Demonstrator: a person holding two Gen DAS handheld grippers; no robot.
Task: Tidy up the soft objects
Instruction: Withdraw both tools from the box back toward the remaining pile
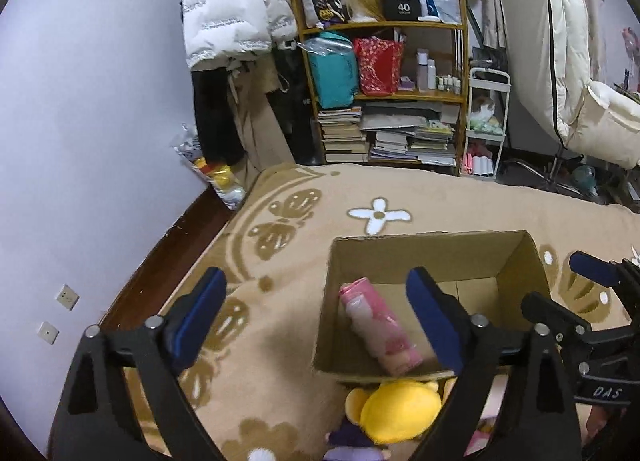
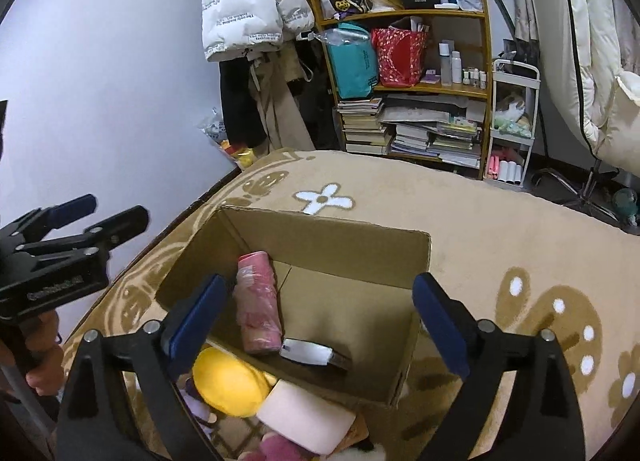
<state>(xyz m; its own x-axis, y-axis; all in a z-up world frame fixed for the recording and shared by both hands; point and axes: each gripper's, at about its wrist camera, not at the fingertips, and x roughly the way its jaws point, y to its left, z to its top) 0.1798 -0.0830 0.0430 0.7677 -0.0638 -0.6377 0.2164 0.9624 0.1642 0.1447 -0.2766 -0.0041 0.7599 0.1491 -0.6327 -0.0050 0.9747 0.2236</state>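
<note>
With the left gripper point(image 1: 316, 317) and right gripper point(image 2: 316, 319) both spread and empty, and the pink roll point(image 2: 258, 303) lying inside the cardboard box point(image 2: 332, 217), the box rim could be snagged if the yellow plush point(image 2: 228, 381) is approached low.

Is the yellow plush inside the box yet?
No, the yellow plush lies on the rug outside the box, against its near wall; only the pink roll shows inside.

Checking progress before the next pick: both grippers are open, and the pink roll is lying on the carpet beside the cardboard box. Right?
Not quite. The pink roll lies inside the cardboard box, as the right wrist view shows. Both the left gripper and right gripper are open.
</note>
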